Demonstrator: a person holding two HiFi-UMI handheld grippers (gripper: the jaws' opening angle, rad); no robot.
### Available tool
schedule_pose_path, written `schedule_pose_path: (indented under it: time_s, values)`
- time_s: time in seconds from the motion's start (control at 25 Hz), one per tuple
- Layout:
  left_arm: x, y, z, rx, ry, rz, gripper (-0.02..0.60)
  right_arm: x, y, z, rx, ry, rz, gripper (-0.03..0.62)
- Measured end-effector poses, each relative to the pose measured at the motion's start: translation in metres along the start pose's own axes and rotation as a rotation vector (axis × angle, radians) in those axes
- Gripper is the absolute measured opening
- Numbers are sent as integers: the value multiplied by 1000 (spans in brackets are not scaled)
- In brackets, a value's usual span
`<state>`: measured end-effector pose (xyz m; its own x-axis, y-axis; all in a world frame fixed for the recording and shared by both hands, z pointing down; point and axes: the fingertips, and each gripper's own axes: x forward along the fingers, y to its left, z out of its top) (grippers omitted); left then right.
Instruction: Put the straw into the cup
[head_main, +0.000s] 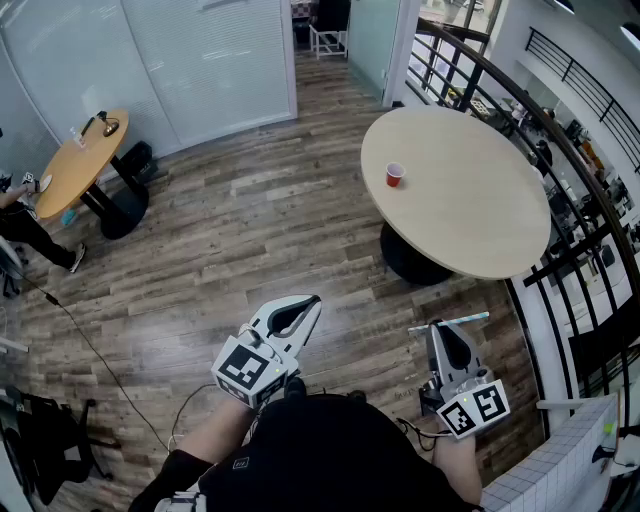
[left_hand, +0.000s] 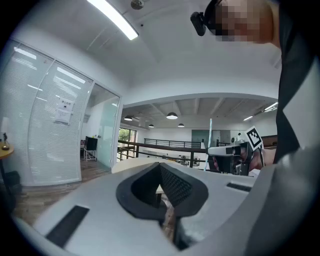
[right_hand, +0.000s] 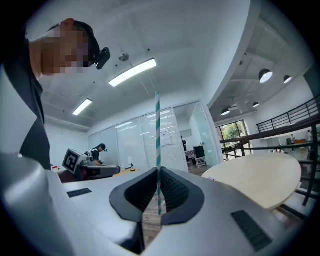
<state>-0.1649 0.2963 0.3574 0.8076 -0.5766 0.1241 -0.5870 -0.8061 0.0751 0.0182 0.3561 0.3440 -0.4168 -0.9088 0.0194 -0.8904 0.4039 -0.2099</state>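
A small red cup (head_main: 395, 175) stands near the left edge of a round beige table (head_main: 470, 200), far ahead of both grippers. My right gripper (head_main: 437, 326) is shut on a white straw with teal stripes (head_main: 452, 321), which lies crosswise at its tips. In the right gripper view the straw (right_hand: 157, 135) stands upright, pinched between the jaws of the right gripper (right_hand: 157, 171). My left gripper (head_main: 313, 300) is shut with nothing in it; its closed tips (left_hand: 161, 167) point over the wood floor. The left gripper view also catches the right gripper (left_hand: 235, 149) with the straw (left_hand: 210, 132).
A black railing (head_main: 560, 130) curves behind the round table on the right. An oval wooden table (head_main: 85, 160) stands far left with a person (head_main: 25, 230) beside it. A cable (head_main: 90, 345) runs over the floor and a dark chair (head_main: 45, 440) sits bottom left. Glass walls (head_main: 210, 60) close the back.
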Motion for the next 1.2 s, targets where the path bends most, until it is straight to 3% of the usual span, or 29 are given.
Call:
schedule_pose_path:
  time_s: [0.44, 0.76, 1.2]
  values:
    - [8, -16, 4, 12, 2, 3, 6, -16, -13, 15, 4, -42, -13, 37]
    - [27, -47, 6, 6, 5, 33, 6, -46, -41, 28, 25, -85, -1, 38]
    - [56, -99, 8, 20, 7, 46, 6, -86, -75, 26, 48, -67, 35, 38]
